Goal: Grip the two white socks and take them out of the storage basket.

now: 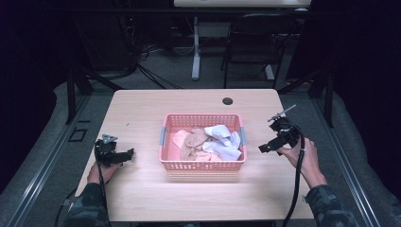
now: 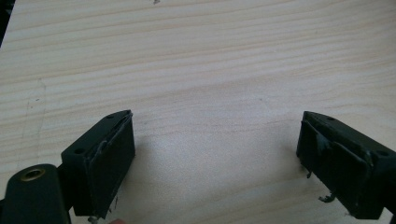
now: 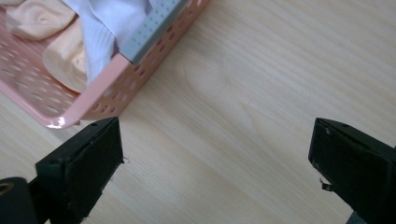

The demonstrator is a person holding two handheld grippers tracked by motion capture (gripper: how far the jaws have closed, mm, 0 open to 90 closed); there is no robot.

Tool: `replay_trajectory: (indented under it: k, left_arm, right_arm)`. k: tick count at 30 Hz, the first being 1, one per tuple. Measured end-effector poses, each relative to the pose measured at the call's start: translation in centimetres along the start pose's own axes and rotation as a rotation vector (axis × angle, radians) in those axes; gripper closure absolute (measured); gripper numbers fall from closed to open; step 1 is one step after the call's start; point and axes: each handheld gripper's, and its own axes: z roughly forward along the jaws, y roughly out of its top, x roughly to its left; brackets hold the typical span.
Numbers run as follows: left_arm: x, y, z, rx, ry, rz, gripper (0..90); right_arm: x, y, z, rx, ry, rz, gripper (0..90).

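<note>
A pink plastic basket (image 1: 202, 165) stands mid-table holding peach socks (image 1: 193, 140) and white socks (image 1: 221, 141). My left gripper (image 1: 128, 153) rests at the table's left, clear of the basket, jaws wide open over bare wood (image 2: 215, 154). My right gripper (image 1: 263, 147) hovers just right of the basket, open with nothing between its jaws (image 3: 217, 172). In the right gripper view the basket corner (image 3: 93, 100) lies at upper left, with a white sock (image 3: 100, 44) and a peach sock (image 3: 39, 18) inside it.
The light wooden table (image 1: 142, 194) has a dark cable hole (image 1: 228, 101) at its back edge. A black chair (image 1: 257, 38) and a desk leg (image 1: 196, 47) stand beyond the table. Grey handle strips (image 1: 243, 135) sit on the basket's sides.
</note>
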Motion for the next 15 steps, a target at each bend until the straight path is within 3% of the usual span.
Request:
replay_trajectory:
  k: [7, 15]
  left_arm:
    - [0.0, 0.0, 0.0, 0.001, 0.000, -0.002, 11.2]
    - [0.0, 0.0, 0.0, 0.001, 0.000, -0.002, 11.1]
  right_arm:
    - [1.7, 2.9, -1.1, 0.011, 0.019, -0.059, 2.9]
    - [4.4, 6.6, -0.3, 0.005, 0.068, -0.121, 3.7]
